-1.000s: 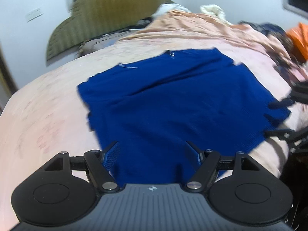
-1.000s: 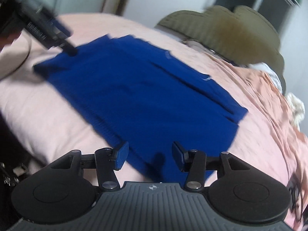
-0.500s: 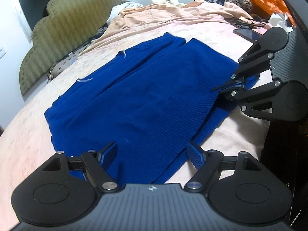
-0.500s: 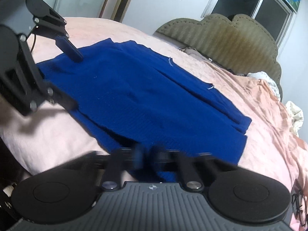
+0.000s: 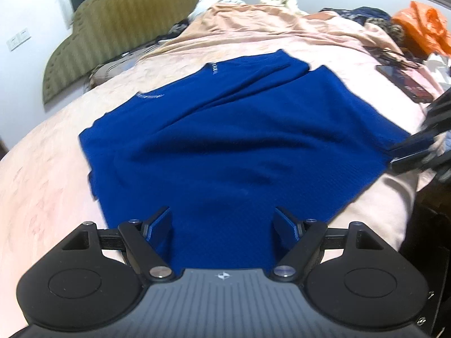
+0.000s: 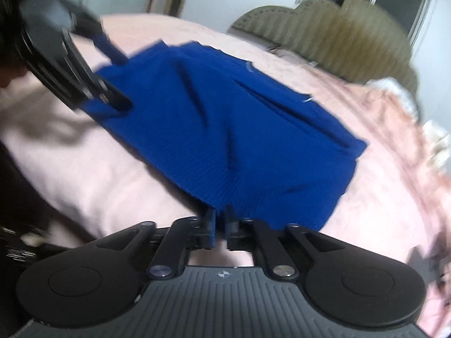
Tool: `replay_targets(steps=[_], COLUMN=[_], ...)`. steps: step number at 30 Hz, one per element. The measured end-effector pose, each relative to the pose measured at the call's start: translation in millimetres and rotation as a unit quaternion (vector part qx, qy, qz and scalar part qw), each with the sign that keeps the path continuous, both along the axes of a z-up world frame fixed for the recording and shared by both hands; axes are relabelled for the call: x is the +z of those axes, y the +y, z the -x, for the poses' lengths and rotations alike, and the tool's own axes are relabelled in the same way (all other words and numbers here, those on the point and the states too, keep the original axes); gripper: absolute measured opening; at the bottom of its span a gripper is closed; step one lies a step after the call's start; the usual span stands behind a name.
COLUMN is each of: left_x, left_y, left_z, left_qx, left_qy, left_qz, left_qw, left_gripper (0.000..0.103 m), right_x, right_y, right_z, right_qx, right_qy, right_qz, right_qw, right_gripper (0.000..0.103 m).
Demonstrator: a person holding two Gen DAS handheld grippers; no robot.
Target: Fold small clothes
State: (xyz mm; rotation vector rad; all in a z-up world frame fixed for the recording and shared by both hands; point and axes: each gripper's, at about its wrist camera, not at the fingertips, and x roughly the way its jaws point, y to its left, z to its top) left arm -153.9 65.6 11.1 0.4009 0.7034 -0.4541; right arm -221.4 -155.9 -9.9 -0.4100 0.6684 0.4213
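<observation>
— Right gripper (image 6: 220, 222) snapped closed a second ago, then its jaws eased apart slightly; they pinch the sweater (image 6: 225, 118) hem.
— Left gripper (image 5: 222, 222)?
— Spread wide, empty, over the hem at 6 o'clock. Sweater lies on the bed (image 5: 42, 183).

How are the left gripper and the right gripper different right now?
The left gripper stands wide open, having just opened a little more; the right gripper is nearly shut, having just closed and then eased slightly. The left gripper hovers over the sweater hem, with cloth below its gap but nothing gripped; the right gripper seems to pinch the hem's corner between its fingers. Both point down at the same blue sweater on the bed.
</observation>
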Motion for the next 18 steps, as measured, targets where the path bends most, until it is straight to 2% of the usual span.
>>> replay_targets(steps=[3,6,7,9,11,13,15,16,18], left_x=[2.9,0.5,-3.9,-14.7,-16.1,-15.4,-12.3,-10.5,-6.7], left_y=[12.7,19.7,18.8,14.5,16.3,18.4,20.4,20.1,16.0], left_z=[-9.5,-27.0,-31.4,-35.4,-28.5,-23.6,-21.8,-21.8,-23.6], left_qx=[0.034,0.059,0.061,0.068,0.059,0.055,0.059,0.063,0.070], left_qy=[0.002,0.028,0.035,0.046,0.034,0.031,0.029,0.024,0.007], left_qz=[0.021,0.061,0.059,0.036,0.035,0.033,0.037,0.040,0.046], left_qw=[0.9992,0.9960,0.9958,0.9959,0.9971,0.9975,0.9971,0.9969,0.9965], left_gripper=[0.079,0.079,0.079,0.079,0.079,0.079,0.079,0.079,0.079], right_x=[22.8,28.9,25.4,11.5,-5.8,-7.4,-3.5,-0.6,10.2], right_y=[-33.0,-53.8,-55.7,-52.5,-42.8,-39.1,-43.0,-48.2,-56.9], right_z=[3.0,-10.0,-17.3,-30.8,-36.3,-25.4,-18.4,-16.3,-13.5], right_qx=[-0.002,-0.073,-0.101,-0.132,-0.152,-0.156,-0.193,-0.204,-0.207], right_qy=[0.011,-0.006,-0.008,0.008,0.022,-0.001,-0.011,-0.009,-0.010], right_qz=[-0.101,-0.137,-0.138,-0.125,-0.061,-0.010,0.036,0.037,-0.019], right_qw=[0.995,0.988,0.985,0.983,0.986,0.988,0.981,0.978,0.978], right_gripper=[0.017,0.020,0.028,0.030,0.024,0.036,0.041,0.042,0.042])
